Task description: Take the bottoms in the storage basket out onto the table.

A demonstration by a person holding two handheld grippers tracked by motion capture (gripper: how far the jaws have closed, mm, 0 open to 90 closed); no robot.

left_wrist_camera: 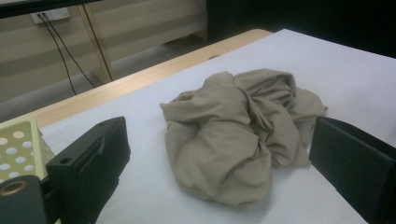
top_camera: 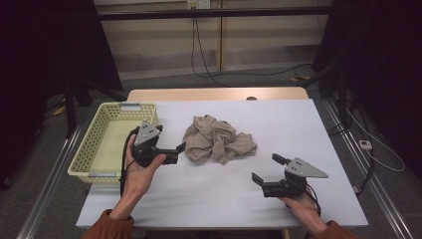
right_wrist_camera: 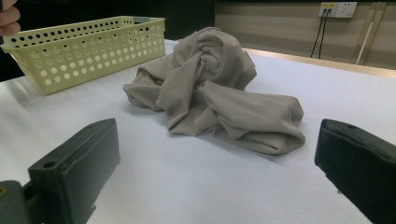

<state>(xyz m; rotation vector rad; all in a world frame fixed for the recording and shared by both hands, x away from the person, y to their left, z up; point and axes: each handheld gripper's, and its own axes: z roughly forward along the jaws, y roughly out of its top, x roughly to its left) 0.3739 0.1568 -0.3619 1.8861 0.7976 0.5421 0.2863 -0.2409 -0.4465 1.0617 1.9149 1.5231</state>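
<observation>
Approaching: we flank the crumpled cloth (top_camera: 218, 138) at bench (top_camera: 199, 194) centre.
Left tool (top_camera: 180, 148): jaws apart, just at cloth's 9 o'clock.
Right tool (top_camera: 267, 168): jaws apart, near 4 o'clock.
Next: we judge closing on fabric; basket (top_camera: 94, 149) waits.

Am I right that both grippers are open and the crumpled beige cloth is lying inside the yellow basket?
Not quite. The beige cloth lies on the white table, to the right of the yellow basket, not inside it, as the high view shows. Both the left gripper and the right gripper do have open jaws.
</observation>
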